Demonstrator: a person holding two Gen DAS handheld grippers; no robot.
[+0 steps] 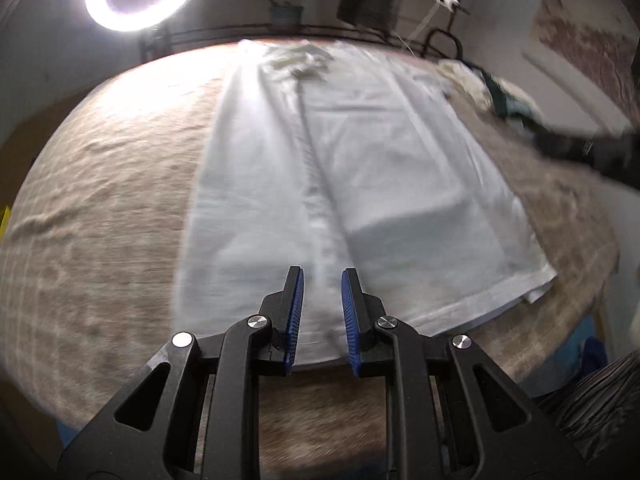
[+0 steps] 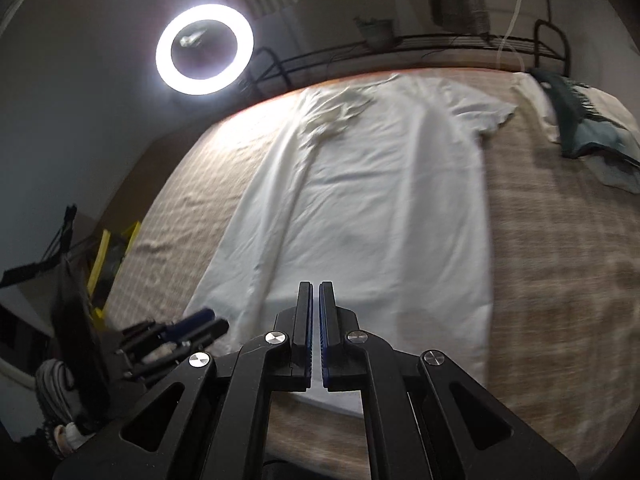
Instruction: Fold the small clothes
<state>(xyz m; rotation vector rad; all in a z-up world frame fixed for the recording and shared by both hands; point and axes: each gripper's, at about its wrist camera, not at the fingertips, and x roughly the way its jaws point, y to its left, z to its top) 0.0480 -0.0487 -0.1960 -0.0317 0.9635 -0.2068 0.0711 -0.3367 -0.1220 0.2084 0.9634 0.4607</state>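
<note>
A white t-shirt (image 1: 360, 168) lies flat on the beige checked table cover (image 1: 100, 208), collar at the far end and hem toward me. Its left side is folded inward along a long crease; the right sleeve (image 2: 492, 116) still sticks out. My left gripper (image 1: 322, 276) hovers over the near hem with a narrow gap between its blue pads (image 1: 295, 312) and nothing in it. My right gripper (image 2: 315, 286) is shut and empty above the hem's middle. Each gripper shows in the other's view: the left gripper (image 2: 214, 320) at lower left, the right gripper (image 1: 568, 148) blurred at right.
A heap of cream and teal clothes (image 2: 592, 136) sits at the table's far right corner. A ring light (image 2: 204, 50) and a black metal rack (image 2: 420, 44) stand behind the table. A yellow frame (image 2: 104, 248) stands off the left edge.
</note>
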